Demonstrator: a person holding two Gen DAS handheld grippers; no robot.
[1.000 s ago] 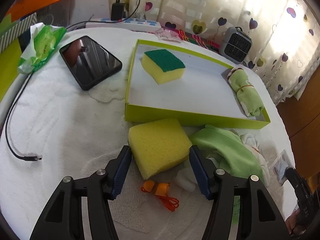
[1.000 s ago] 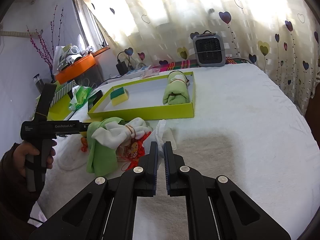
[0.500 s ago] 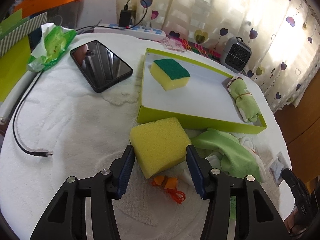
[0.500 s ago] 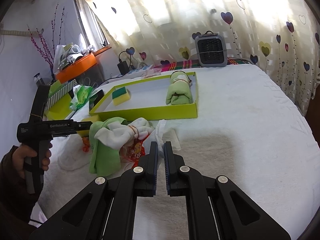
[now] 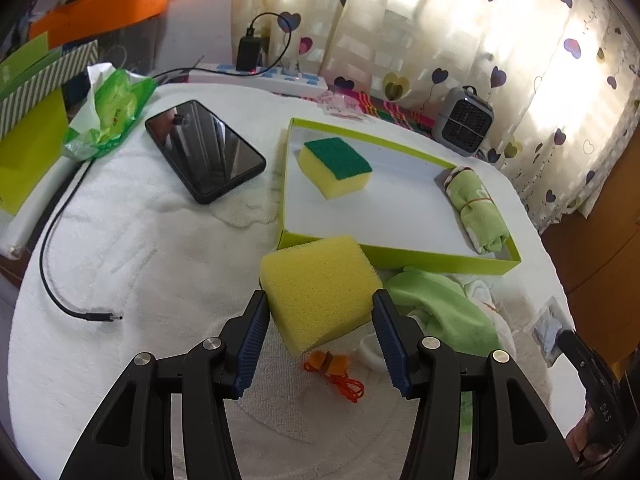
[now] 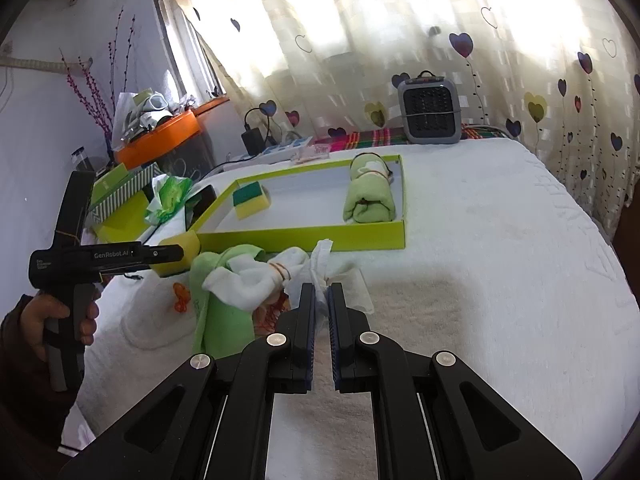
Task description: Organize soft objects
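Lifted, yellow sponge (image 5: 320, 288) in left tool (image 5: 318, 334); right view shows hand (image 6: 60, 320).

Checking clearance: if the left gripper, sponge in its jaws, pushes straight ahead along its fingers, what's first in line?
Probably the near wall of the green tray, just beyond the yellow sponge in the left gripper; depth unclear.

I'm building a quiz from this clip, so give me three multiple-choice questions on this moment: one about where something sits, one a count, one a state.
1. Where is the rolled green cloth?
A. on the phone
B. inside the green tray
C. under the heater

2. How many sponges show?
A. two
B. four
C. none

3. The left gripper is:
A. empty
B. clamping a cable
C. gripping the plain yellow sponge

Key: B, it lies at the tray's far end; A, one held, one green-topped sponge in the tray; C, both pads press its sides.
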